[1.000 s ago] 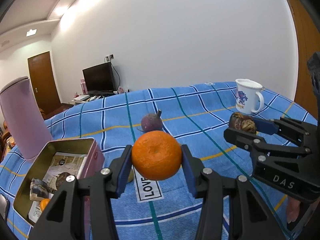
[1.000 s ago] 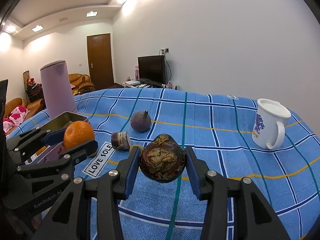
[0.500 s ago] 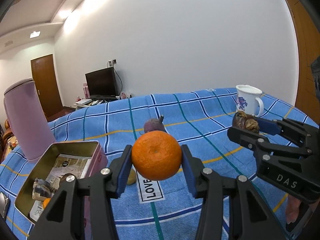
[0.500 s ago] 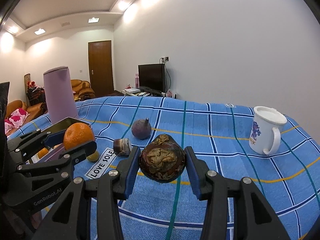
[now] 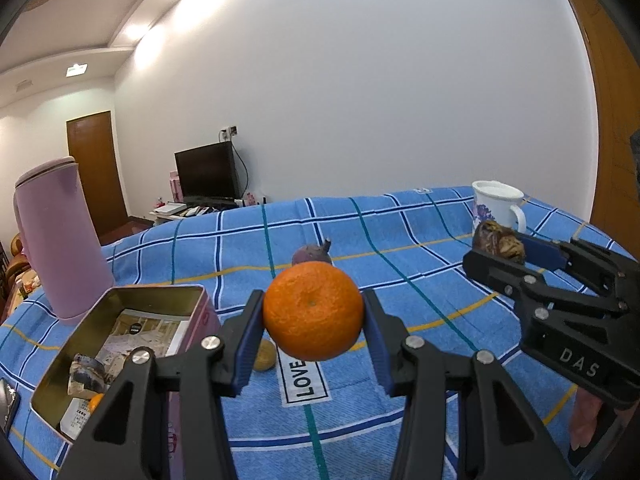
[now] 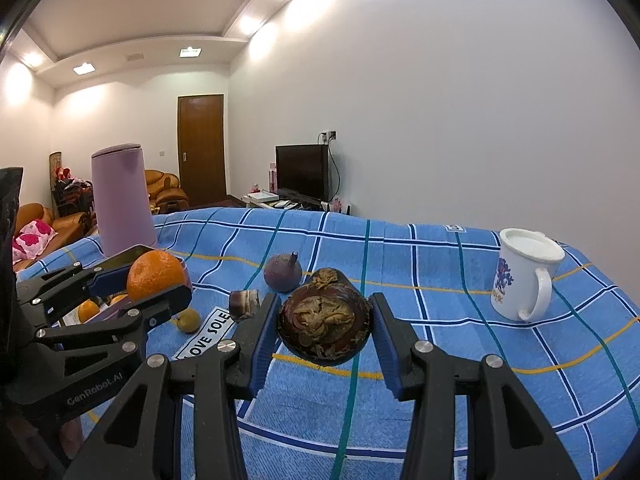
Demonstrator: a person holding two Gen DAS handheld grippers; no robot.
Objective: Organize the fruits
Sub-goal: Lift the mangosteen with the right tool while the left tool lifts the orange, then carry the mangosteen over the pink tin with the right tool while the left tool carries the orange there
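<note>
Blue plaid tablecloth [image 5: 400, 232] under everything, white wall behind. Left gripper [image 5: 313, 336] clamped on an orange [image 5: 313, 311], dead centre of the left view; right gripper [image 6: 324, 330] pinching a dark wrinkly fruit [image 6: 324, 316], mid-frame in the right view. Pink tin [image 5: 120, 320] open at lower left, already some fruit inside. Probably best to swing the orange over the tin, lower inside the rim before letting go, no dropping. Purple fruit [image 6: 282, 272] and small yellow fruit [image 6: 189, 319] left loose on the cloth.
</note>
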